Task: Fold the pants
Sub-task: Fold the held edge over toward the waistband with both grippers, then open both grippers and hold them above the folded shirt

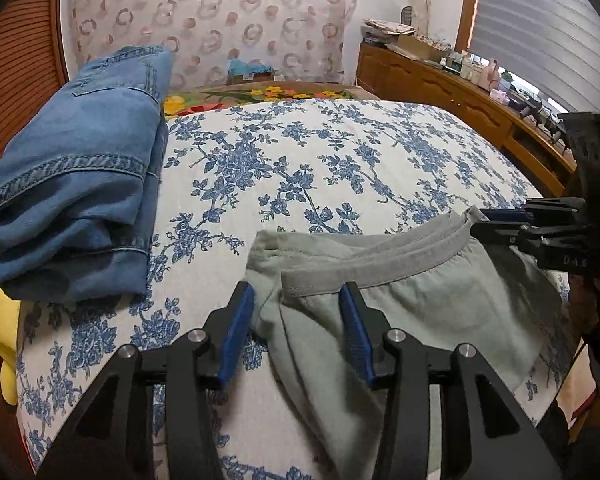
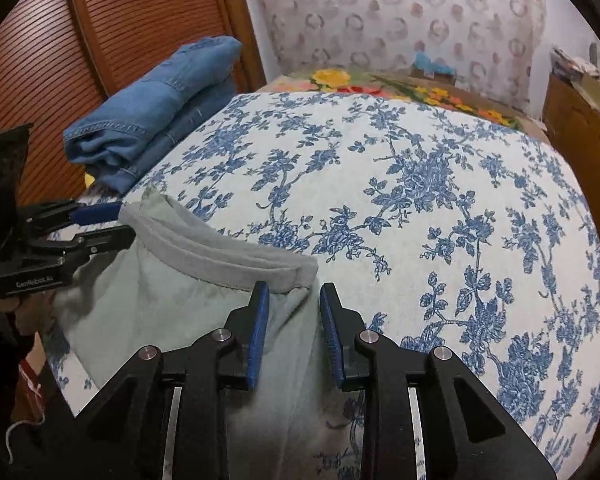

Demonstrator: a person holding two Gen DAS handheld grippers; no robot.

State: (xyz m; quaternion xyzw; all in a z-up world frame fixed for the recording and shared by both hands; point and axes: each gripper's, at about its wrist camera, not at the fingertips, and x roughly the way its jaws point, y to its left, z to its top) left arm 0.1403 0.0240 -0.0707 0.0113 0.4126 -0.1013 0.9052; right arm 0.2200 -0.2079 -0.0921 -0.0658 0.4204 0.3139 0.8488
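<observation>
While the jeans (image 1: pixel 72 184) lie folded far beyond the left hand-held gripper (image 1: pixel 296 328), both it and the right hand-held gripper (image 2: pixel 294 320) stand part-open astride the grey pants' (image 1: pixel 420 300) waistband, folding barely begun.

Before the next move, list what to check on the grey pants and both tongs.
1. Left tongs straddle one waistband corner: ok.
2. Left tongs clamped on cloth: not ok, pads stand apart.
3. Right tongs straddle the other corner: ok.
4. Right tongs clamped on cloth: not ok, a gap shows.
5. Grey pants lying flat: cannot tell, the lower part is hidden.
6. Folded jeans lie apart from the pants: ok.
</observation>
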